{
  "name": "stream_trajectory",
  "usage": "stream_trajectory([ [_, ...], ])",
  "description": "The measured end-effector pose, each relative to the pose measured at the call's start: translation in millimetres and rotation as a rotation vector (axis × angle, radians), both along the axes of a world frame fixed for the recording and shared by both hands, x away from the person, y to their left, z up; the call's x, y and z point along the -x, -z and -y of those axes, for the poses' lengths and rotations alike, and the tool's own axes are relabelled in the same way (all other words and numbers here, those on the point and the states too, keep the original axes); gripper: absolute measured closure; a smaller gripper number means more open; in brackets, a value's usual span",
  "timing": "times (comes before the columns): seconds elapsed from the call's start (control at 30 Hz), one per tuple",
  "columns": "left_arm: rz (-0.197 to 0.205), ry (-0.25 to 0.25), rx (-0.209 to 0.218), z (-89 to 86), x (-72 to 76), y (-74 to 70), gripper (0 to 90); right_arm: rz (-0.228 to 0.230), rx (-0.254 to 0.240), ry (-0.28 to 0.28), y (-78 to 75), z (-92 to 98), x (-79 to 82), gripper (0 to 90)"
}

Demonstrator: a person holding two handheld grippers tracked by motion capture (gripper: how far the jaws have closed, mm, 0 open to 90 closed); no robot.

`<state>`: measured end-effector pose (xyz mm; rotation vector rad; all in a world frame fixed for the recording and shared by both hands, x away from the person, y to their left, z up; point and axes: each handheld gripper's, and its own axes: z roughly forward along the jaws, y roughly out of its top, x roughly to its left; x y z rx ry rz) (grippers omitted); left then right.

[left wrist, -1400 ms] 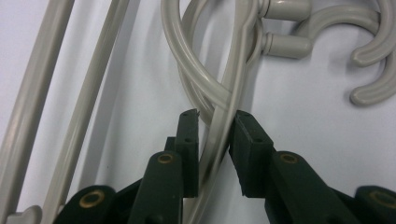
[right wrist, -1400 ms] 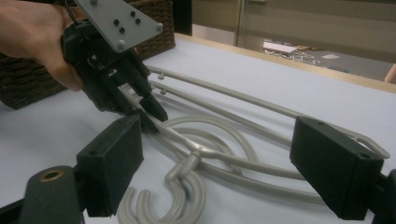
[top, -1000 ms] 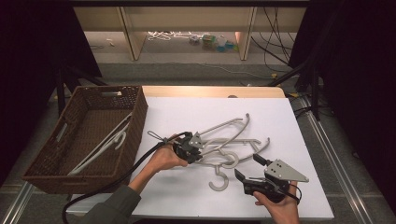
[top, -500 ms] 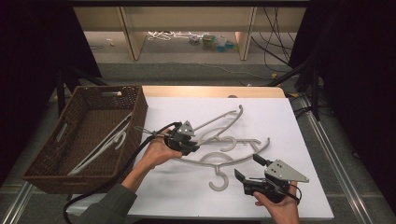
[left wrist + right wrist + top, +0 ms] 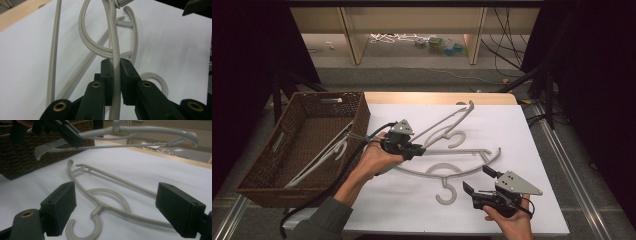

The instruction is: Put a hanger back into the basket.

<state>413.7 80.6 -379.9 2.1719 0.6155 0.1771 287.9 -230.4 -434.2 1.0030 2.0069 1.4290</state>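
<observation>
My left gripper (image 5: 418,148) is shut on one arm of a grey plastic hanger (image 5: 447,121) and holds it in the air above the white table, its hook (image 5: 457,140) hanging down. In the left gripper view the black jaws (image 5: 115,65) pinch the hanger's thin arm (image 5: 113,37) between the pads. A second grey hanger (image 5: 447,170) lies flat on the table, hook toward me. My right gripper (image 5: 480,180) stands open near the front right, just right of that hook. In the right gripper view its wide-apart jaws (image 5: 117,202) frame the lying hanger (image 5: 110,195).
A brown wicker basket (image 5: 262,170) stands at the table's left edge with pale hangers (image 5: 319,155) leaning inside. The white table sheet (image 5: 522,135) ends at a wooden strip at the back. Dark stands and cables flank the table, with low shelves behind.
My left gripper has risen and drifted left toward the basket, lifting its hanger off the one lying on the table. The right gripper has stayed put.
</observation>
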Motion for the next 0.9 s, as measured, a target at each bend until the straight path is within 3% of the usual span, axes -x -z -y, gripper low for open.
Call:
stream_trajectory([
  [0.17,-0.002,-0.029,0.053,-16.4,7.0,-25.6,81.7,0.002,-0.002,-0.001,0.0,0.1,-0.2,17.7],
  [0.27,0.031,-0.043,0.066,-26.2,10.8,-37.9,81.7,-0.002,-0.003,-0.005,0.2,-0.2,0.1,17.7],
  [0.33,0.031,-0.047,0.092,-32.5,12.7,-43.9,81.7,0.001,0.001,-0.005,0.0,-0.5,0.0,17.7],
  [0.7,0.061,-0.057,0.066,-65.6,21.1,-72.2,81.7,0.000,-0.001,-0.004,0.4,0.1,-0.5,17.7],
  [0.9,0.096,-0.122,0.047,-94.0,23.6,-88.6,81.8,0.000,-0.003,-0.002,1.0,-0.5,-0.3,17.7],
])
